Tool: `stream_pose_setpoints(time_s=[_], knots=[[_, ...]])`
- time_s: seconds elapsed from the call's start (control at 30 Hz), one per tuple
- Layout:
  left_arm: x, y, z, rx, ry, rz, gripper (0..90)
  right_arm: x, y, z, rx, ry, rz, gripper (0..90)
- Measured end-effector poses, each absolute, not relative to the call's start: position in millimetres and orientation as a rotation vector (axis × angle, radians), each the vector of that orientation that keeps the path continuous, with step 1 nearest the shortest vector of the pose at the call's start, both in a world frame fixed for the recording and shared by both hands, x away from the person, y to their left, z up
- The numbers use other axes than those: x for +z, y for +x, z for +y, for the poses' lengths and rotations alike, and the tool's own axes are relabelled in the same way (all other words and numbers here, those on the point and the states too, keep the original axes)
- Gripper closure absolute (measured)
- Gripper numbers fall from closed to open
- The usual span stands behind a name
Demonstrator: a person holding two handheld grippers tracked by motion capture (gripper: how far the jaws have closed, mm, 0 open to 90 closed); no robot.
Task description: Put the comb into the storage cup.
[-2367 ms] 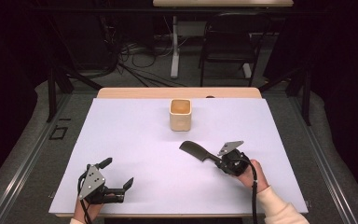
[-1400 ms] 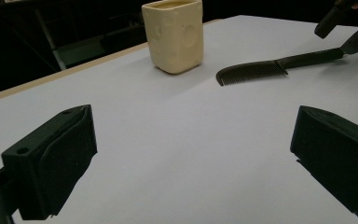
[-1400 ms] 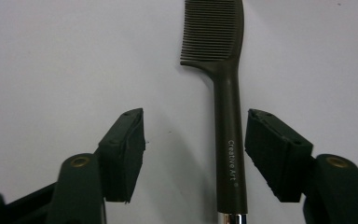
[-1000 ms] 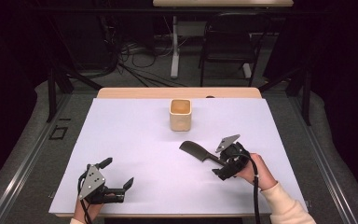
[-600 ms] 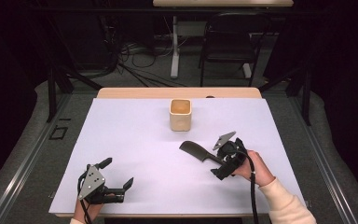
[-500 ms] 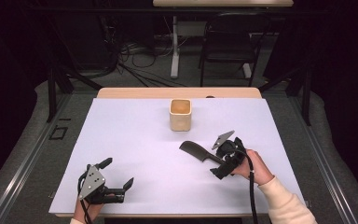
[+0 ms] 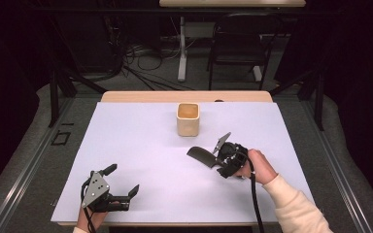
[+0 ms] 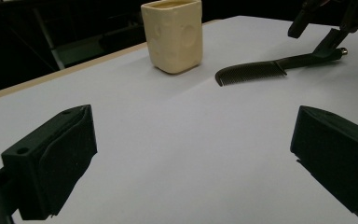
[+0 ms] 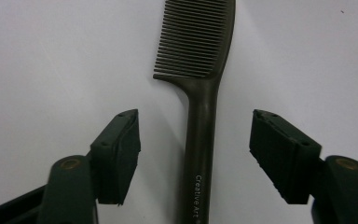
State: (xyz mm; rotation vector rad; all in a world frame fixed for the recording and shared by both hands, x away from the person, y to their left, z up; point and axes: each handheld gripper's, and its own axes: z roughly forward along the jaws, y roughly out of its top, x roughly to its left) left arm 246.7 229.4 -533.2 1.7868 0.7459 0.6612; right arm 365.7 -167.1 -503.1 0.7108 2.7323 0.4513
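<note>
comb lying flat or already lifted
Lying flat: the comb rests on the white table, its handle between the right gripper's open jaws, pads not touching it.

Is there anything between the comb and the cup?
No. In the left gripper view the comb lies apart from the cup, with only bare white table between them; the high view shows the same gap.

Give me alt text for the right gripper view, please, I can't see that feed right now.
The right gripper straddles the handle of a dark plastic comb lying flat on the white table surface; its two black jaws have just been closing, with clear gaps to the handle on both sides. The comb's teeth point toward the picture's left, and the handle bears small pale lettering.
</note>
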Motion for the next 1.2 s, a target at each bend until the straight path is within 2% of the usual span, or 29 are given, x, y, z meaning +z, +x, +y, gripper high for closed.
stream_pose_setpoints(time_s=[0.2,0.43,1.2], knots=[[-533.2,246.9,229.2,0.66,1.788,0.744,0.2,-506.4,372.5,-160.4,0.36,0.679,2.761,51.9],[-533.2,247.0,229.4,0.661,1.786,0.747,0.2,-510.6,380.0,-152.2,0.28,0.662,2.792,59.1],[-533.2,247.0,229.5,0.662,1.781,0.749,0.2,-525.6,401.3,-142.4,0.131,0.712,2.865,67.9]])
